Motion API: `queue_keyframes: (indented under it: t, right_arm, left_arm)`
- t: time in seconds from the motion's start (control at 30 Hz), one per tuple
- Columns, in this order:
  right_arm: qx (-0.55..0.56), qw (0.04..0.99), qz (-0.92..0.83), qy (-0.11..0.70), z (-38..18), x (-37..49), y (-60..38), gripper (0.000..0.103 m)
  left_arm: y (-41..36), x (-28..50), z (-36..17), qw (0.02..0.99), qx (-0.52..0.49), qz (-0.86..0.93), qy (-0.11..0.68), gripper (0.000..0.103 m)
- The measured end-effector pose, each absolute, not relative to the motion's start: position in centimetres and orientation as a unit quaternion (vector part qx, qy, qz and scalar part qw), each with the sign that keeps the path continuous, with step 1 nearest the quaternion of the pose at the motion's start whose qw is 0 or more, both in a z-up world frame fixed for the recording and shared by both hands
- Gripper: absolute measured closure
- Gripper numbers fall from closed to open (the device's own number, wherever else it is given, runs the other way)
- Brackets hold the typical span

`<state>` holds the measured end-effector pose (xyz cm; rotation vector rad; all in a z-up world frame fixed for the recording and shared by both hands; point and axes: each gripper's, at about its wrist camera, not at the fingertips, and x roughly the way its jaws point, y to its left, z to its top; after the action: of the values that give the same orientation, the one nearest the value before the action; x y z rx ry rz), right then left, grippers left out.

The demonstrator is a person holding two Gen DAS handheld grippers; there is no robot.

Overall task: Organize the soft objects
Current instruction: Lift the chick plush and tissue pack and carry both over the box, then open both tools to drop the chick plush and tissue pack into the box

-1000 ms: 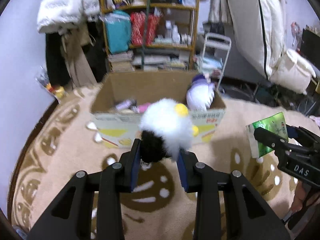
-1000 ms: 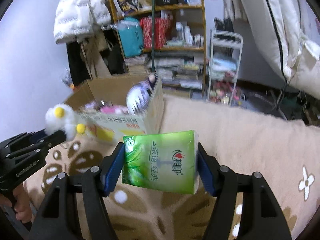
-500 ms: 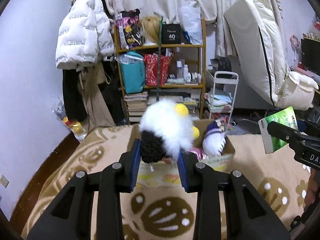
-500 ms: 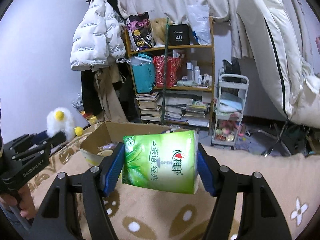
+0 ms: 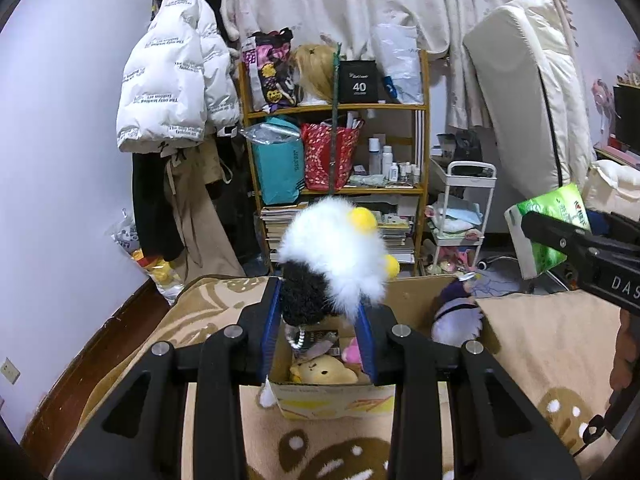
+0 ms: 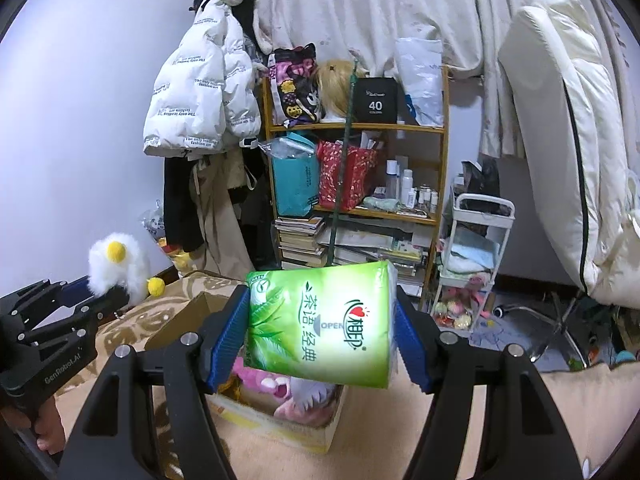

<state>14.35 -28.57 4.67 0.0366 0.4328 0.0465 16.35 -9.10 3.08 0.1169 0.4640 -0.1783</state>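
Observation:
My left gripper (image 5: 318, 320) is shut on a fluffy toy (image 5: 334, 252), white fur with yellow pompoms over a black curly part, held in the air above the near side of a cardboard box (image 5: 332, 400). The box holds a yellow plush (image 5: 322, 372), a pink one and a purple-and-white doll (image 5: 456, 320). My right gripper (image 6: 322, 330) is shut on a green tissue pack (image 6: 320, 324), also raised over the box (image 6: 280, 420). Each gripper shows at the edge of the other's view: the left gripper (image 6: 60, 320) with its fluffy toy (image 6: 116, 268), and the tissue pack (image 5: 548, 228).
The box sits on a beige patterned blanket (image 5: 540, 344). Behind stand a crowded wooden shelf (image 5: 340, 148), a white trolley (image 5: 460, 216), hanging coats (image 5: 172, 92) and an upright mattress (image 5: 532, 100). A hand (image 5: 622, 352) holds the right gripper.
Both grippers have risen and tipped up with their loads, so the box has dropped low in both views and the shelf and curtain have come into sight. Neither grip changed.

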Motion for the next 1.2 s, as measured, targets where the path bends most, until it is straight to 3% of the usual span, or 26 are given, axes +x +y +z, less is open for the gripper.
queue_keyframes:
  t: [0.93,1.13,1.2]
  right_arm:
    - [0.019,0.959,0.039,0.281,-3.9,19.7,-26.7,0.030]
    - [0.022,0.956,0.044,0.290,-4.4,20.0,-26.6,0.029]
    - [0.032,0.954,0.049,0.295,-4.6,20.1,-26.7,0.028]
  left_arm:
    - [-9.1,22.2,-4.8,0.942,0.043,-0.086,0.323,0.068]
    - [-9.2,22.0,-5.1,0.939,0.056,-0.083,0.329,0.066]
    - [-9.2,21.9,-5.3,0.939,0.061,-0.079,0.330,0.060]
